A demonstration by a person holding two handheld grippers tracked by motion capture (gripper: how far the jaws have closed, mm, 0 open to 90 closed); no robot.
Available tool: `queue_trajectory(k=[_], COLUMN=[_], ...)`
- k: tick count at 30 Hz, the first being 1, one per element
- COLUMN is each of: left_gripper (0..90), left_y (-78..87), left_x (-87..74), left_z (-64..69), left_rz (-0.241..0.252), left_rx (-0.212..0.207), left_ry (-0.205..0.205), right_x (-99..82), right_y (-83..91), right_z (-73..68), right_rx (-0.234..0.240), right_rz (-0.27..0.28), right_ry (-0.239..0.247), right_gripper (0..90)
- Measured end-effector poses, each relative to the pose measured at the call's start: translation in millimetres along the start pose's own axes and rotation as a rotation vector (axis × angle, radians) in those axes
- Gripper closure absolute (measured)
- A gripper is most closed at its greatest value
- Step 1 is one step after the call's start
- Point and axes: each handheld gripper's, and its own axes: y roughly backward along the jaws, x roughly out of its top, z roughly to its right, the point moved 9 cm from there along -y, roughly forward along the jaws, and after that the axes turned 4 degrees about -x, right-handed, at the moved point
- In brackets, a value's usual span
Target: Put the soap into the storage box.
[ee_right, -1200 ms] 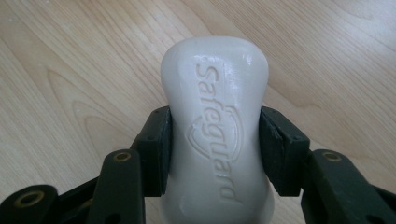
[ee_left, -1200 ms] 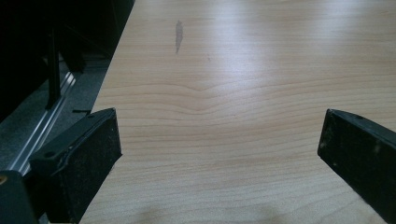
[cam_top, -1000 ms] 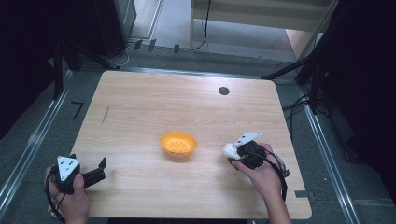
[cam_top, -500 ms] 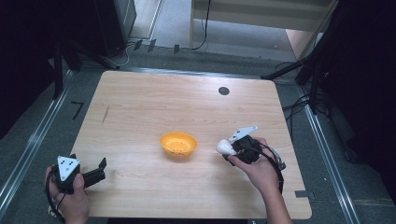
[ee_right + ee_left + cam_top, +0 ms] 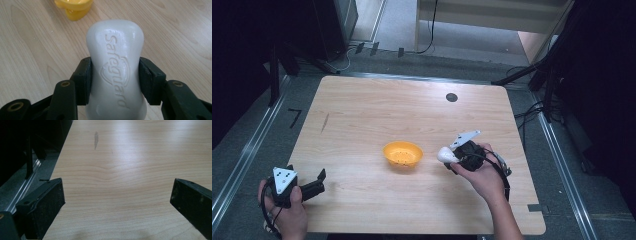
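Pinching a white, waisted bar of soap point(image 5: 115, 72) at its narrow middle between the two black pads of the right gripper point(image 5: 115, 75), presumably because the waist gives the surest seat, embossed face up. Held just above the pale wooden table point(image 5: 372, 120), right of the shallow orange plastic dish point(image 5: 402, 154), likely bound there. Resting at the near left corner, left gripper point(image 5: 117, 200) spread wide on nothing.
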Motion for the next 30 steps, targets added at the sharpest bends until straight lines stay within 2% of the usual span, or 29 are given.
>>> queue_trajectory(k=[6, 12, 16, 30], left_gripper=[0.0, 0.0, 0.0, 0.0], left_y=[-0.3, 0.2, 0.0, -0.1], left_x=[-0.1, 0.3, 0.3, 0.1], left_z=[0.0, 0.7, 0.7, 0.8], left_rz=[-0.002, 0.003, 0.002, -0.001], left_rx=[0.002, -0.011, -0.013, -0.016], left_ry=[-0.003, -0.002, -0.001, -0.003], right_x=[12.6, 23.6, 29.5, 48.9], right_y=[0.8, -0.1, 0.4, -1.5], right_z=[-0.8, -4.6, -5.1, -15.8], right_rx=[0.009, 0.02, 0.021, 0.044], right_rz=[0.013, 0.005, 0.011, 0.015], right_ry=[0.012, 0.063, 0.08, 0.111], right_gripper=[50.5, 50.5, 50.5, 50.5])
